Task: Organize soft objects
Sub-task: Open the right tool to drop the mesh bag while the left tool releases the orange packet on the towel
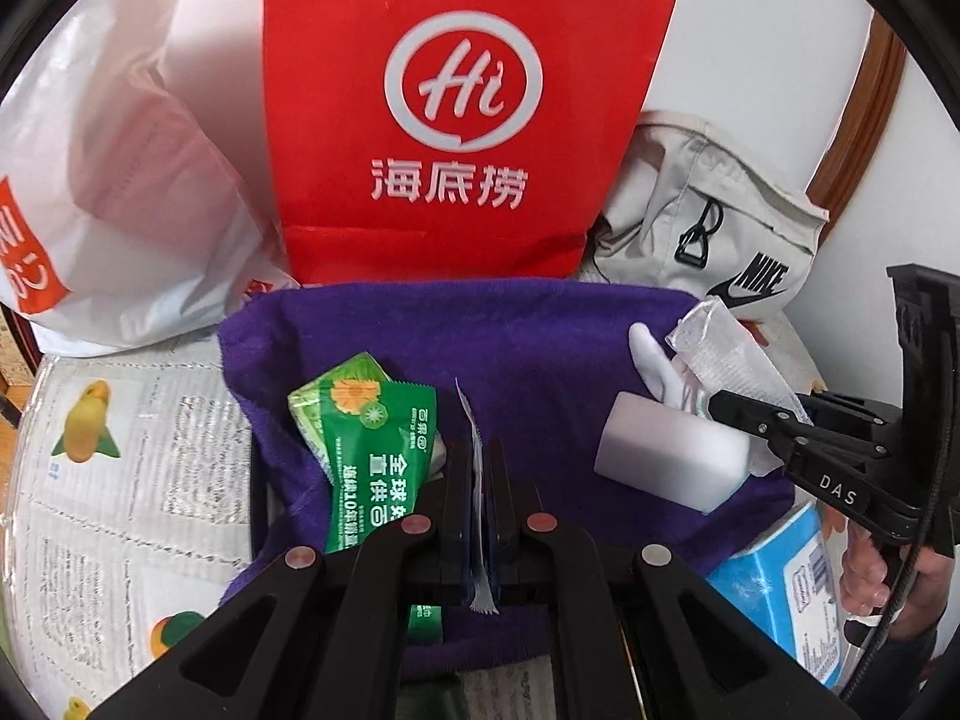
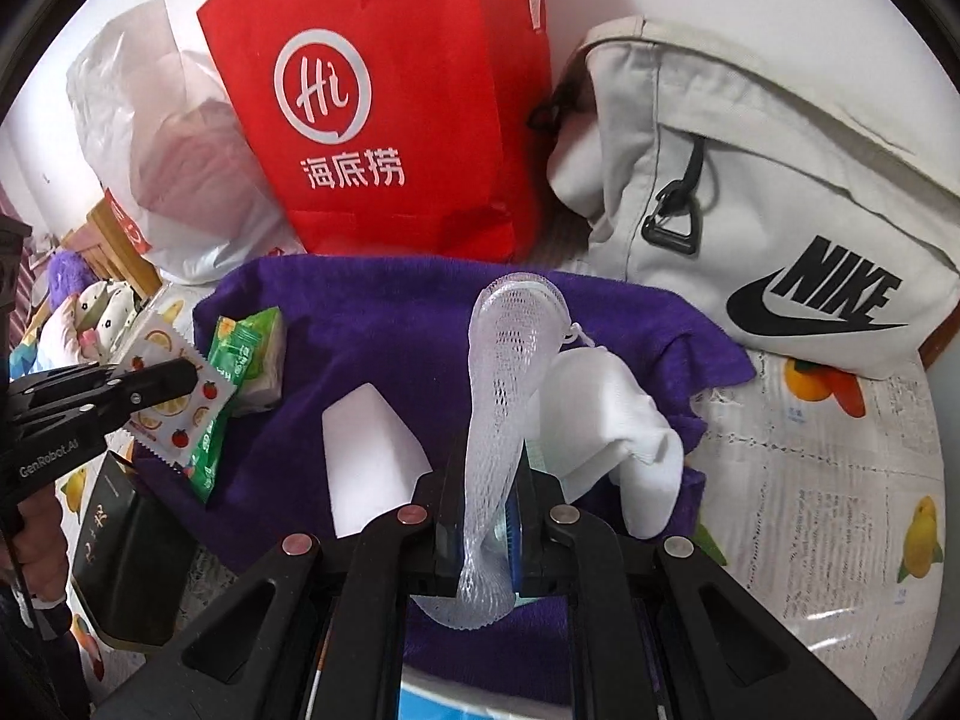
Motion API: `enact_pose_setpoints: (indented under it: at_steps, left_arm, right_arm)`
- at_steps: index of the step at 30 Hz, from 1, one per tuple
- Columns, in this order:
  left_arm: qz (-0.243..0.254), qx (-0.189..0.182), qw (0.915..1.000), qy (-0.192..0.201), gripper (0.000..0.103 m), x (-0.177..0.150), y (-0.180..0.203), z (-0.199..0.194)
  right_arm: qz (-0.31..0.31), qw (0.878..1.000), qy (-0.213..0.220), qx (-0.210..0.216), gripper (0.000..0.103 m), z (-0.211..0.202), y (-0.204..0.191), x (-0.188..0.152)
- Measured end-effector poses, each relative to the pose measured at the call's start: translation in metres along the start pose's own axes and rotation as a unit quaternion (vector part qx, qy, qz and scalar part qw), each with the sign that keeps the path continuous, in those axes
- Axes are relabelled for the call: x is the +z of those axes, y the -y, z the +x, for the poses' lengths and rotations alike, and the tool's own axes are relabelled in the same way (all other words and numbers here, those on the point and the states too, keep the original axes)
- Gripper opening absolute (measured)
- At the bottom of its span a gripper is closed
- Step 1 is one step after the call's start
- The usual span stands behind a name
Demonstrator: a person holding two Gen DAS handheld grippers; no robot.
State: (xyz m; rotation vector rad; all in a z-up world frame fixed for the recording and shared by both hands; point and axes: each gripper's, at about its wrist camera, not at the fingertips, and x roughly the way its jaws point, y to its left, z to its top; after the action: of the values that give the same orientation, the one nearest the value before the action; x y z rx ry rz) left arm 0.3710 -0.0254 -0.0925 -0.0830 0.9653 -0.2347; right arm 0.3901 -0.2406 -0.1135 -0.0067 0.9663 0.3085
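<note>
left gripper [image 1: 478,468]: jaws clenched on a thin fruit-print sachet [image 2: 174,384], over the purple towel [image 1: 510,348]
right gripper [image 2: 489,498]: jaws clenched on a white mesh net [image 2: 510,348], above the towel
on towel: green tissue pack [image 1: 366,420], white sponge block [image 1: 672,456], white sock [image 2: 612,414]
behind: red paper bag [image 1: 456,90], white plastic bag [image 1: 108,180], grey nike bag [image 2: 780,192] crowding the far edge
right of towel: blue box [image 1: 780,576]
</note>
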Motion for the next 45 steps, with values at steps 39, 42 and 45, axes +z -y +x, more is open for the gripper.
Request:
enact_pose_setpoints:
  at_steps: [39,42,45]
  left_arm:
    - [-0.012,0.036,0.9993,0.001,0.042,-0.006,-0.017,-0.024]
    - [-0.009,0.041,0.9991,0.008,0.042,-0.013,-0.017,-0.038]
    - [-0.012,0.042,0.9989,0.018,0.042,-0.022,-0.018,-0.055]
  right_arm:
    - [0.026,0.999,0.043,0.015,0.082,-0.037,-0.004,0.004]
    - [0.017,0.998,0.056,0.007,0.082,-0.053,-0.013,-0.007]
    - [0.005,0.998,0.067,-0.005,0.082,-0.068,-0.024,-0.020]
